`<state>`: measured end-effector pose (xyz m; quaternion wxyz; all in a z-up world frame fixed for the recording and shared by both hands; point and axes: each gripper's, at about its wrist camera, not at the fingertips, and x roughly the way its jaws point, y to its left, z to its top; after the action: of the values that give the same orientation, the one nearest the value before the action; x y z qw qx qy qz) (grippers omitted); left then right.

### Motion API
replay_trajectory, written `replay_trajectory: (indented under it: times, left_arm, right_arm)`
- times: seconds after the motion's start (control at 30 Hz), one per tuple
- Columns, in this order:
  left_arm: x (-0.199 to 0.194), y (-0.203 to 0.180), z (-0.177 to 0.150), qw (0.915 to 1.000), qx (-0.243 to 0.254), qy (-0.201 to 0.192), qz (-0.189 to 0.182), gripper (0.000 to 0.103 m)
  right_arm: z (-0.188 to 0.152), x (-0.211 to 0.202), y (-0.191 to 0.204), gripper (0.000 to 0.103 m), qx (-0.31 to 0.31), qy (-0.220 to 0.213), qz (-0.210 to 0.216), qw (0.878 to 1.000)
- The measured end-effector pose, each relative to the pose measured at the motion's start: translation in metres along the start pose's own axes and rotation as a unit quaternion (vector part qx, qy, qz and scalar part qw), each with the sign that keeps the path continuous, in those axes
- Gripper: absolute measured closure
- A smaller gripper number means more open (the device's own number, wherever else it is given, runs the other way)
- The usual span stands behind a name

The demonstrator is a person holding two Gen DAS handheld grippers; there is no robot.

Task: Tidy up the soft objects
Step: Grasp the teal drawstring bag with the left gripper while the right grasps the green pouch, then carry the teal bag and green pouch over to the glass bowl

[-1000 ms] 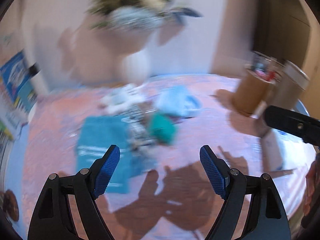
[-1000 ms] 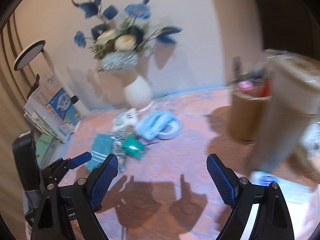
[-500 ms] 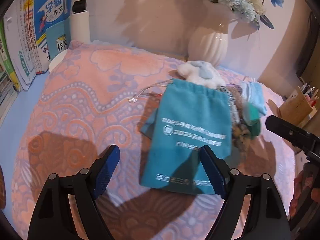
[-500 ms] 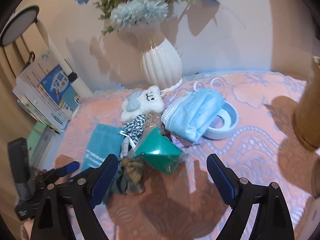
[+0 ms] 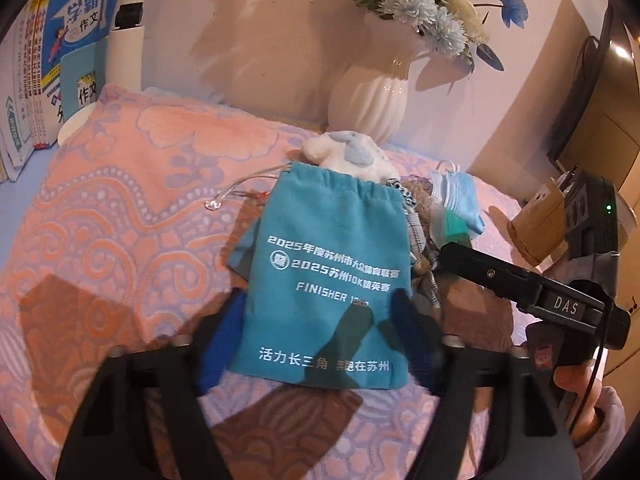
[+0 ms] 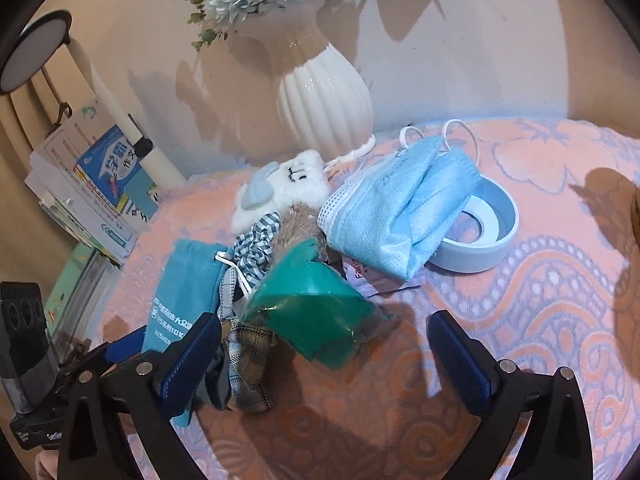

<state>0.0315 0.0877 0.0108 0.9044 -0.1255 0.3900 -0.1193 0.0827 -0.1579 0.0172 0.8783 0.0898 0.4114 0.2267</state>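
Note:
A teal drawstring pouch (image 5: 328, 280) with white print lies flat on the pink patterned cloth (image 5: 120, 220). My left gripper (image 5: 320, 340) is open, its blue pads either side of the pouch's near end. Behind the pouch lie a white plush toy (image 5: 348, 156), checked fabric pieces (image 6: 248, 344), a green packet (image 6: 312, 308) and blue face masks (image 6: 404, 208). My right gripper (image 6: 324, 360) is open just before the green packet. The pouch also shows in the right wrist view (image 6: 184, 280).
A white ribbed vase (image 6: 324, 92) with flowers stands at the back. A pale blue round tray (image 6: 480, 232) sits under the masks. Books (image 5: 60, 52) stand at the left. A brown box (image 5: 540, 220) is at the right.
Both grippers have moved forward and down toward the pile. The left one has closed in on the teal pouch, the right one on the green packet.

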Motion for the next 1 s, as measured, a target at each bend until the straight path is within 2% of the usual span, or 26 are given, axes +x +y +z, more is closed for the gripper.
replay_trajectory:
  times: [0.03, 0.13, 0.23, 0.3, 0.37, 0.47, 0.57, 0.6, 0.63, 0.67, 0.7, 0.73, 0.87, 1.0]
  left_arm:
    - [-0.001, 0.000, 0.000, 1.0000, 0.000, -0.002, -0.005, 0.053]
    - [-0.005, -0.005, 0.000, 0.9994, 0.008, -0.015, -0.029, 0.067]
    - [-0.005, -0.019, -0.001, 0.9971, 0.041, -0.013, -0.063, 0.071]
    - [-0.005, -0.030, -0.002, 0.9940, 0.062, -0.012, -0.089, 0.071]
    - [-0.005, -0.038, -0.003, 0.9926, 0.075, -0.014, -0.094, 0.070]
    - [0.007, -0.039, 0.000, 0.9939, 0.060, 0.007, -0.093, 0.070]
    - [0.022, -0.036, 0.004, 0.9940, 0.027, 0.029, -0.102, 0.070]
    - [0.024, -0.037, 0.004, 0.9938, 0.026, 0.026, -0.105, 0.070]
    - [0.022, -0.041, 0.003, 0.9935, 0.033, 0.020, -0.107, 0.079]
    - [0.020, -0.045, 0.003, 0.9934, 0.039, 0.014, -0.107, 0.087]
    - [0.018, -0.048, 0.002, 0.9940, 0.046, 0.008, -0.099, 0.093]
    - [0.017, -0.050, 0.002, 0.9943, 0.048, 0.005, -0.095, 0.096]
    - [0.004, -0.047, 0.001, 0.9935, 0.035, -0.036, -0.102, 0.097]
    - [-0.005, -0.031, 0.000, 0.9912, -0.004, -0.062, -0.117, 0.097]
  right_arm:
    - [0.000, 0.000, 0.002, 0.000, -0.001, -0.001, 0.001, 1.000]
    - [0.000, -0.003, -0.001, 0.000, 0.008, -0.008, 0.015, 1.000]
    - [0.002, -0.006, -0.003, 0.001, 0.015, -0.013, 0.023, 1.000]
    - [0.002, -0.007, -0.002, 0.007, 0.013, -0.017, 0.024, 0.999]
    - [0.002, -0.010, -0.002, 0.015, 0.014, -0.022, 0.031, 0.999]
    - [0.002, -0.012, -0.006, 0.024, 0.026, -0.029, 0.041, 0.998]
    - [0.003, -0.012, -0.009, 0.025, 0.032, -0.031, 0.041, 0.998]
    - [0.003, -0.012, -0.008, 0.025, 0.031, -0.032, 0.041, 0.998]
    - [0.003, -0.012, -0.008, 0.025, 0.031, -0.032, 0.041, 0.998]
    - [0.003, -0.012, -0.008, 0.029, 0.026, -0.033, 0.047, 0.998]
    - [0.003, -0.012, -0.008, 0.035, 0.027, -0.033, 0.051, 0.998]
    - [0.003, -0.012, -0.009, 0.050, 0.028, -0.034, 0.054, 0.998]
    - [0.002, -0.019, -0.012, 0.052, 0.037, -0.053, 0.058, 0.996]
    - [-0.001, -0.032, -0.019, 0.052, 0.049, -0.085, 0.069, 0.993]
